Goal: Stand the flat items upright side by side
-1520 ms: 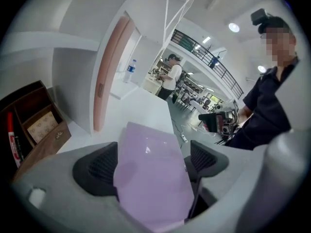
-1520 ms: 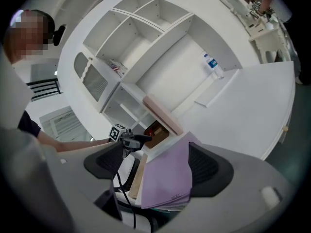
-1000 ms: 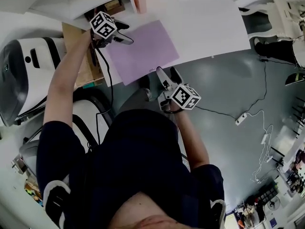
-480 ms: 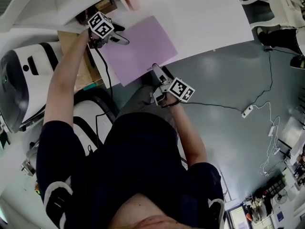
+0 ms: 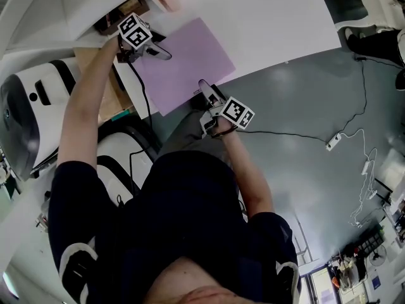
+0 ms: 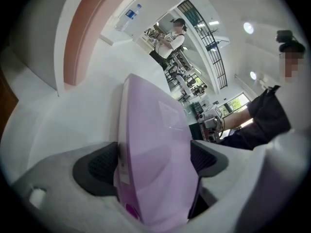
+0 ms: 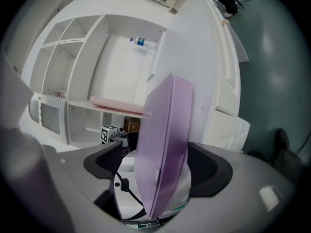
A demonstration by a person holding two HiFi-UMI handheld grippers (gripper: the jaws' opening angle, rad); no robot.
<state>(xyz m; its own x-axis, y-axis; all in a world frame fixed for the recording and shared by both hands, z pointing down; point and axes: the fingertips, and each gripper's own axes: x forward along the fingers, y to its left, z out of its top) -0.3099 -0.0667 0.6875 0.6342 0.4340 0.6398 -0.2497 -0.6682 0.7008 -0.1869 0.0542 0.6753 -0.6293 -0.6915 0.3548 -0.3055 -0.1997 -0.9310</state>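
Head view: folder (image 5: 183, 59) between both tongs (image 5: 163, 52) (image 5: 207, 92)

No readable text. Small white label (image 6: 122, 169) on the purple folder (image 6: 155, 149) edge, right at my jaws: print too small. Blue wrapper on the bottle (image 6: 130, 14) far ahead of them: blurred.

The folder (image 5: 183, 62) looks like smooth lilac plastic with a soft sheen — the white shelf unit (image 7: 121, 62) is matt, the grey floor (image 5: 304, 100) smooth.
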